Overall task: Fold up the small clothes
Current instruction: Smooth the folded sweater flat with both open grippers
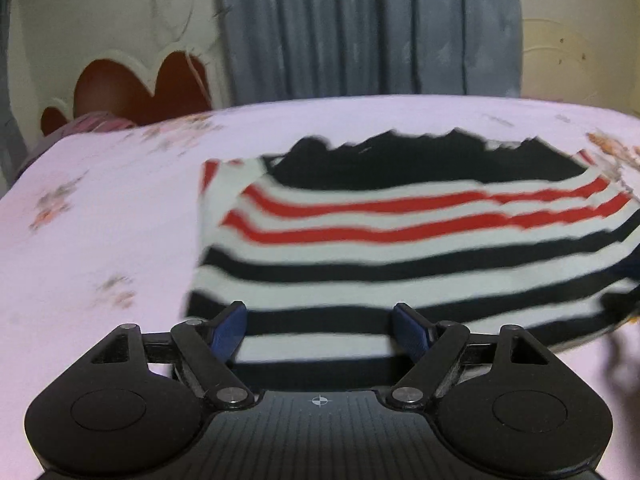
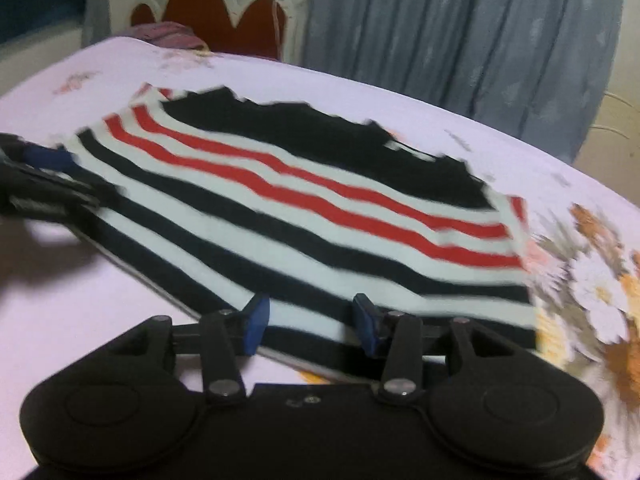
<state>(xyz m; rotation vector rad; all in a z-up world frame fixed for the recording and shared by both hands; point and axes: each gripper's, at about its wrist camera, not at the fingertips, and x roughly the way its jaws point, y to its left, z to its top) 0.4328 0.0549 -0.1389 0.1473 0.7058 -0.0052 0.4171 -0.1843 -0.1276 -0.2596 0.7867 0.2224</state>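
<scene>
A small striped garment, black at the far end with red, white and black stripes, lies flat on the pale floral bed sheet. My left gripper is open, its blue fingers spread over the garment's near left hem, apart from the cloth. In the right wrist view the same garment fills the middle. My right gripper is open at the near hem, not holding it. The left gripper shows at that view's left edge by the garment's left corner.
A cream headboard with red heart-shaped panels stands at the far left with a pink pillow below it. Blue-grey curtains hang behind the bed. Orange flower prints mark the sheet to the right.
</scene>
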